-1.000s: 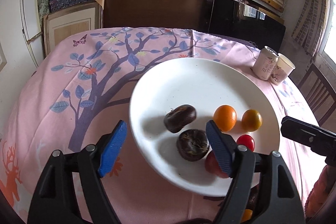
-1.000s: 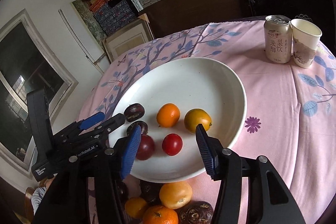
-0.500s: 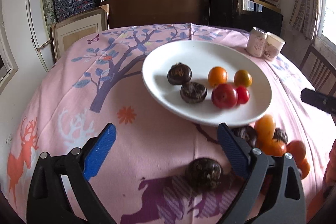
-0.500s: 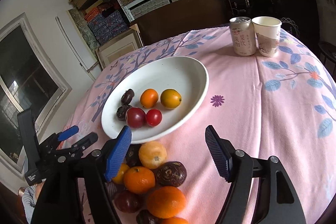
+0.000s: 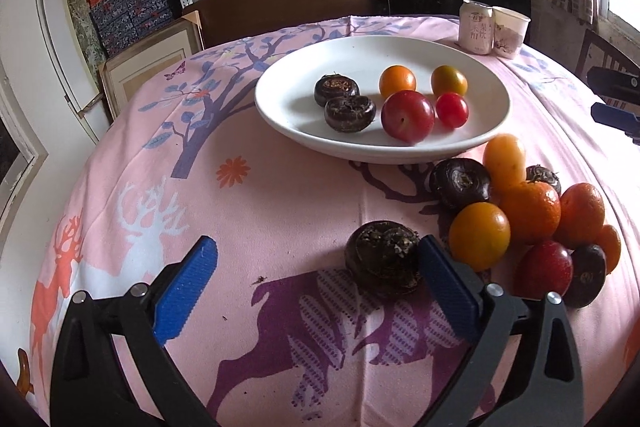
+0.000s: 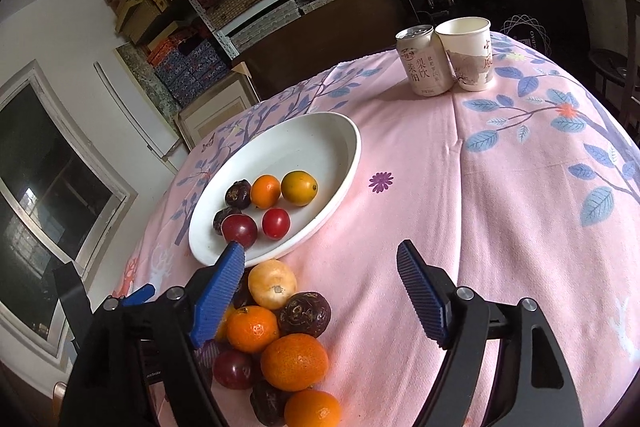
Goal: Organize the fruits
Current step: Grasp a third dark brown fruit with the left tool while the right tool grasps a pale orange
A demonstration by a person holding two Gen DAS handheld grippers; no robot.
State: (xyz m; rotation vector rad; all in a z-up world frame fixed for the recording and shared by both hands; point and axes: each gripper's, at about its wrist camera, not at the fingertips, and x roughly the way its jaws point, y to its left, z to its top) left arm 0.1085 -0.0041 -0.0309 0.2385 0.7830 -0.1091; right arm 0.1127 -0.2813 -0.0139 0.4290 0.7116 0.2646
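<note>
While both hover low, left tool [image 5: 316,279] spread beside dark fruit [image 5: 383,258], right tool [image 6: 320,283] spread over pile [image 6: 276,343].

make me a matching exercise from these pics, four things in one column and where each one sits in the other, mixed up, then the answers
Things:
1. red plum
2. drink can
3. lone water chestnut
4. big mandarin

Places:
A. on the cloth, beside the paper cup
B. on the white plate
C. in the fruit pile on the cloth
D. on the cloth, just inside one blue finger of the open left tool

Pairs: 1-B, 2-A, 3-D, 4-C
</note>
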